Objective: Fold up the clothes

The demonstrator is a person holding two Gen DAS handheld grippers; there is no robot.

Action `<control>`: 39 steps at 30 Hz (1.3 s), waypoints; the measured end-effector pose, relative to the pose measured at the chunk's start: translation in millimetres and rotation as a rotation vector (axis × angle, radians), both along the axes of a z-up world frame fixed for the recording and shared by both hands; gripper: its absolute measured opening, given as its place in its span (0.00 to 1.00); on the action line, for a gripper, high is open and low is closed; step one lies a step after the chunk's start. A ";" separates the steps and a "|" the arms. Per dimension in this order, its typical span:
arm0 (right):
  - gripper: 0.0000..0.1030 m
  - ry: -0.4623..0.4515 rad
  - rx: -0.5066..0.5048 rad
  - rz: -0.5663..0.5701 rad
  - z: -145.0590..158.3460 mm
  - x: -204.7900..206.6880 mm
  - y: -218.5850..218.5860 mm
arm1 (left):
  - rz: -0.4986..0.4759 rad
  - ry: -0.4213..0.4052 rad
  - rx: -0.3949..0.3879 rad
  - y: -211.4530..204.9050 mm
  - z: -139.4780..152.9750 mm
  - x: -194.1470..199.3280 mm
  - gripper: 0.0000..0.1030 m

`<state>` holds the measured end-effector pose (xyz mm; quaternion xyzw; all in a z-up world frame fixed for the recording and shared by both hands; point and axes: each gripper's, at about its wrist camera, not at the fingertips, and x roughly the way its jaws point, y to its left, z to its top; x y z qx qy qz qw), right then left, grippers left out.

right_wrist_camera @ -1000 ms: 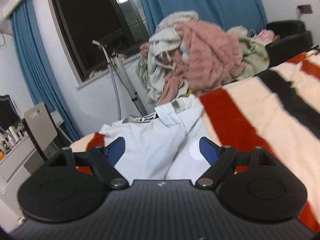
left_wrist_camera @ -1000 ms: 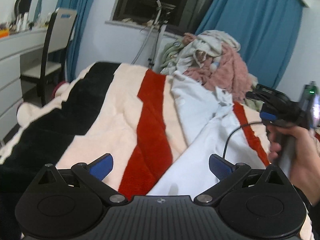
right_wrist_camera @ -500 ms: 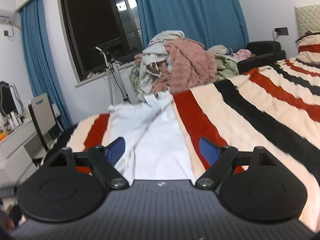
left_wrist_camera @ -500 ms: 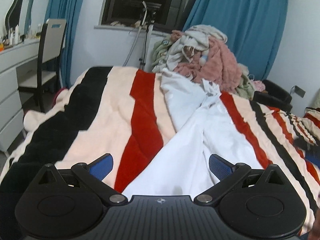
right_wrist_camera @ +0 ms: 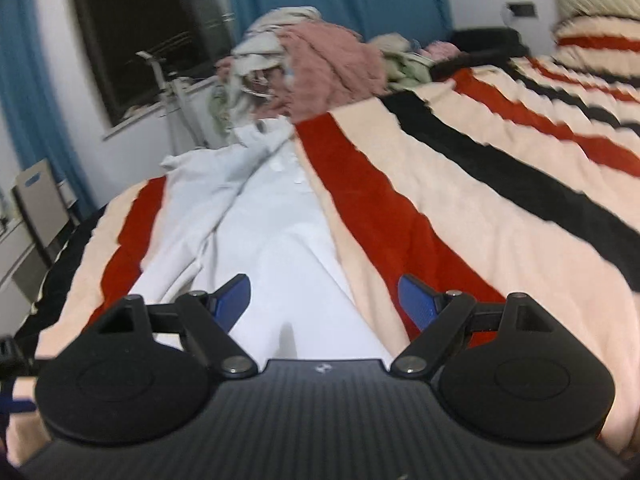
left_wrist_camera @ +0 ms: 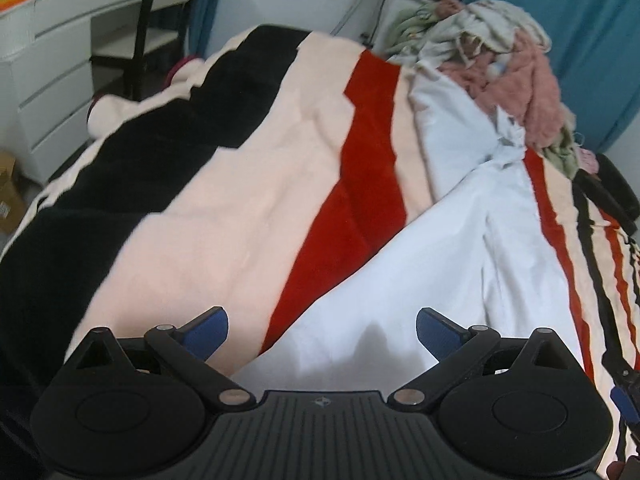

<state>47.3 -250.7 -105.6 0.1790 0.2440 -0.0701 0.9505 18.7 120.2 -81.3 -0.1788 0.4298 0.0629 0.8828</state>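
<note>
White shirt (left_wrist_camera: 460, 248) lies lengthwise along striped blanket (left_wrist_camera: 224, 200), near hem under both tools, collar end far off by heap. Left gripper (left_wrist_camera: 322, 330) fingers wide apart, nothing held, over hem's left part. Right gripper (right_wrist_camera: 324, 300) likewise spread, empty, over hem's right part, likely so each can take 1 corner. Shirt part smoothed, 1 side rumpled. Clothes pile (right_wrist_camera: 312, 64) at far end, probably waiting for folding.
</note>
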 end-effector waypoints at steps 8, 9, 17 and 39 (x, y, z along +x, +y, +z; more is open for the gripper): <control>0.80 -0.040 -0.051 0.026 7.8 -2.0 22.7 | 0.041 0.015 -0.003 5.2 0.7 -1.7 0.97; 0.80 -0.049 -0.060 0.038 8.2 -3.0 23.5 | 0.047 0.016 -0.009 5.9 -0.2 -1.7 0.96; 0.80 -0.071 0.013 0.102 11.2 -11.2 -2.6 | 0.089 0.057 -0.076 13.3 -10.9 -1.3 0.84; 0.80 -0.110 0.039 0.149 70.5 -1.1 -59.5 | -0.425 -0.255 0.036 -125.3 44.1 -81.9 0.05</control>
